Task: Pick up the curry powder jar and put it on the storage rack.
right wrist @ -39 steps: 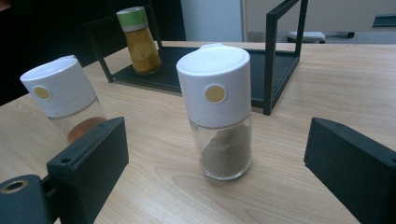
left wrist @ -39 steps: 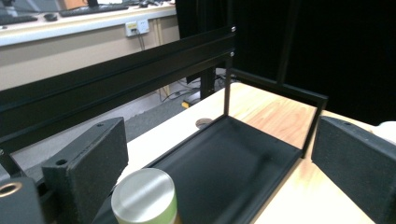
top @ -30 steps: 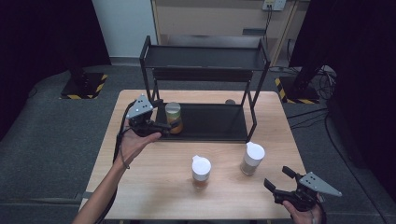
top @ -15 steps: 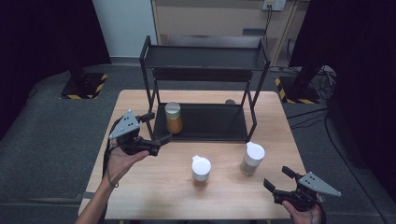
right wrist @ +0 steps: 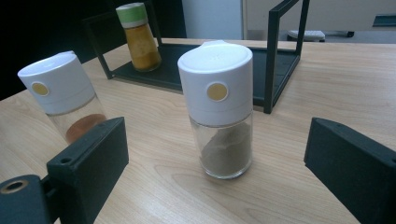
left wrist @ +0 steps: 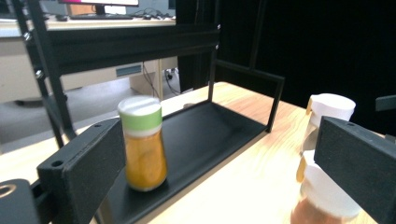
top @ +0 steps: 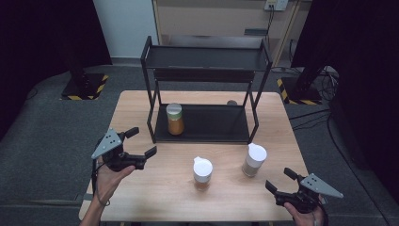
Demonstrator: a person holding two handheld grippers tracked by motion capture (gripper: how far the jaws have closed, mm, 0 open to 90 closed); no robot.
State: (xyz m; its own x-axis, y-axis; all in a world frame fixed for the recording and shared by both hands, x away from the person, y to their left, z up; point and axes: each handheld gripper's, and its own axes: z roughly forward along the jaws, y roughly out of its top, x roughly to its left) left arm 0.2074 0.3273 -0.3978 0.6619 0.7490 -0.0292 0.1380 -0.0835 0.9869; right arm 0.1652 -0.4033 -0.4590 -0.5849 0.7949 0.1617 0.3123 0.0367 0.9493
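Your left hand-held gripper (top: pixel 139 148) hangs released beside the black metal rack (top: pixel 205 125), whose lower shelf holds the green-capped orange spice jar (top: pixel 174 119). Your right hand-held gripper (top: pixel 280 182), also released, faces the white-capped grey-powder shaker (top: pixel 254 159); the white-capped brown-powder shaker (top: pixel 203 173) stands nearby on the wooden desk (top: pixel 141 186).

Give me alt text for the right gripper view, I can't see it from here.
A white-capped spice jar of grey powder stands upright on the wooden table, centred ahead of the open right claw and untouched. A second white-capped jar stands at left, and a green-lidded orange jar sits on the black rack's bottom shelf behind.
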